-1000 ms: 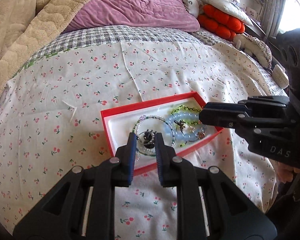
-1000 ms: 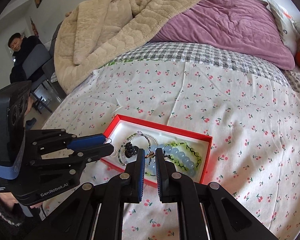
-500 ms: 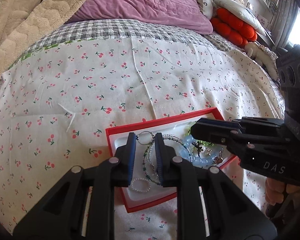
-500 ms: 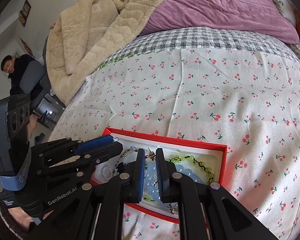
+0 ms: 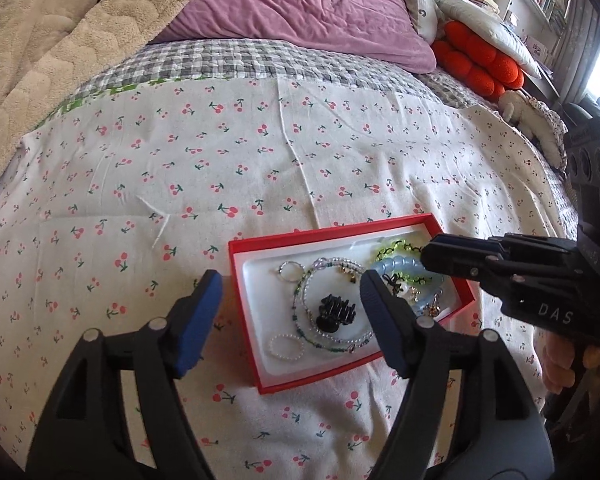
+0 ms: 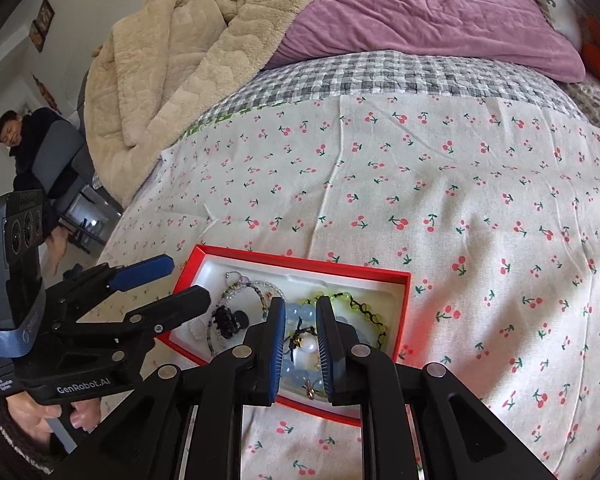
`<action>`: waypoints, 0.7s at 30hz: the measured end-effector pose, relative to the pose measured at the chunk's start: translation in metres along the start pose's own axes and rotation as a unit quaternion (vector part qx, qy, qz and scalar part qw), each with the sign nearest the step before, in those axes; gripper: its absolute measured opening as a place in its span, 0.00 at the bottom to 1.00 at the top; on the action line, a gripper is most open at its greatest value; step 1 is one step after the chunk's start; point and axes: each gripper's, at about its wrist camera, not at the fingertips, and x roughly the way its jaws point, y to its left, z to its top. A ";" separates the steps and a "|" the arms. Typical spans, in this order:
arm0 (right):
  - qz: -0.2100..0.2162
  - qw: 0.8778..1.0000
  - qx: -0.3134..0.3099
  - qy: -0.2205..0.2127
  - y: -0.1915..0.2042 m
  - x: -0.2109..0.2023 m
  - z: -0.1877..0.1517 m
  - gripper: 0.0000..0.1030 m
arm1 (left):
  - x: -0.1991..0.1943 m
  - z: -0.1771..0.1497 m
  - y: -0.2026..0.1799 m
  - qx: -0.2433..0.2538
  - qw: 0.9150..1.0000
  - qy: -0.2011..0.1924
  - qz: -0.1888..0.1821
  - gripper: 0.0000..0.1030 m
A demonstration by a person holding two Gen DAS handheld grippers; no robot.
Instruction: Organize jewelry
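From the left wrist camera, the left gripper stands spread wide above a red jewelry box on the cherry-print bedsheet, a black hair claw lying among the bracelets inside. From the right wrist camera, the right gripper hovers over the pale blue bead bracelet, fingers narrowly parted, gripping nothing.

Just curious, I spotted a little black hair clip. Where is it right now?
The black hair clip lies in the red box, inside a loop of the beaded strand, between the open left gripper's fingertips in the left wrist view.
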 end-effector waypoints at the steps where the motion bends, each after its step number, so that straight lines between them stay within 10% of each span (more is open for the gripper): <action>1: -0.007 1.000 -0.003 0.000 0.000 -0.004 -0.003 0.21 | -0.003 -0.002 0.000 -0.003 1.000 0.001 0.005 0.75; 5: -0.036 0.999 -0.004 -0.001 -0.003 -0.021 -0.017 0.74 | -0.018 -0.016 -0.003 -0.012 0.999 0.008 0.034 0.82; 12: -0.116 0.993 0.006 -0.002 0.003 -0.047 -0.046 1.00 | -0.041 -0.046 -0.008 -0.035 0.996 0.013 0.084 0.99; 21: -0.180 0.984 -0.007 -0.014 0.033 -0.073 -0.091 1.00 | -0.063 -0.085 -0.015 -0.059 0.989 0.027 0.130 0.99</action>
